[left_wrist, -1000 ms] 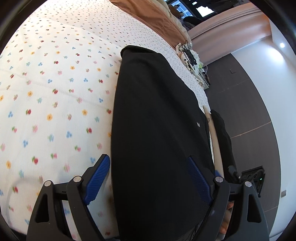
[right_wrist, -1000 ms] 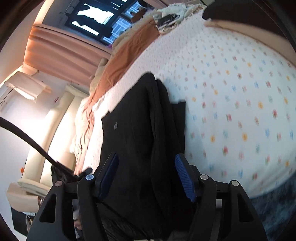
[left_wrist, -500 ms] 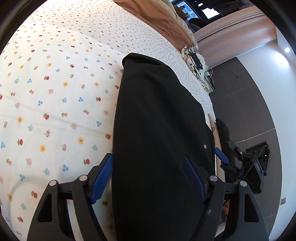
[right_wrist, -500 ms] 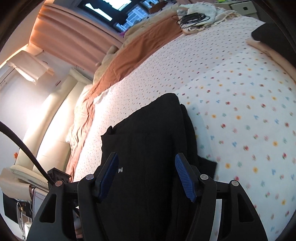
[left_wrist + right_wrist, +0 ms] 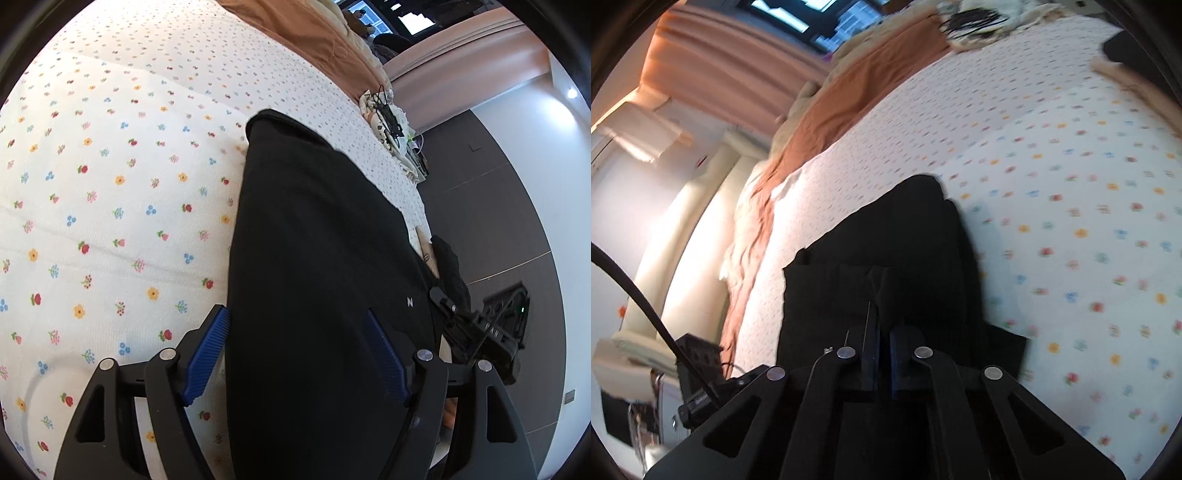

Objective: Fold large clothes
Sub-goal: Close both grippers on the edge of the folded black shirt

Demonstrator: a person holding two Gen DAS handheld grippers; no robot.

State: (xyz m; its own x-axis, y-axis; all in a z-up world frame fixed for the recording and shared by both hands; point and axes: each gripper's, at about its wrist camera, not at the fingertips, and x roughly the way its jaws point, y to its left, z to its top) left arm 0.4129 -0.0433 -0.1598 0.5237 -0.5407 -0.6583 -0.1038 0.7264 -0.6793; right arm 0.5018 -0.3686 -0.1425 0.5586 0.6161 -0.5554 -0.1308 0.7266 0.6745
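— What is seen in the left wrist view, from left to right?

— A bed (image 5: 110, 192) covered with a flower-printed sheet is shown at the left. A black garment (image 5: 317, 280) is laid lengthwise across it, reaching toward the bed's far edge. The left gripper (image 5: 295, 354) is held low over the near end of the cloth with its jaws set apart; the blue pad (image 5: 208, 354) at the left is seen at the garment's edge, the other over the dark fabric, and nothing is pinched. Part of the right gripper (image 5: 480, 325) is caught at the far right, over dark flooring.

— And in the right wrist view?

— Pink curtains (image 5: 713, 70) and an orange blanket (image 5: 849, 99) are framed at the upper left. In the middle, the garment (image 5: 886, 251) is spread on the sheet, and the right gripper (image 5: 881, 332) is shown with jaws brought together, clamped on a fold of the black cloth. The flowered sheet (image 5: 1089, 240) is blurred at the right.
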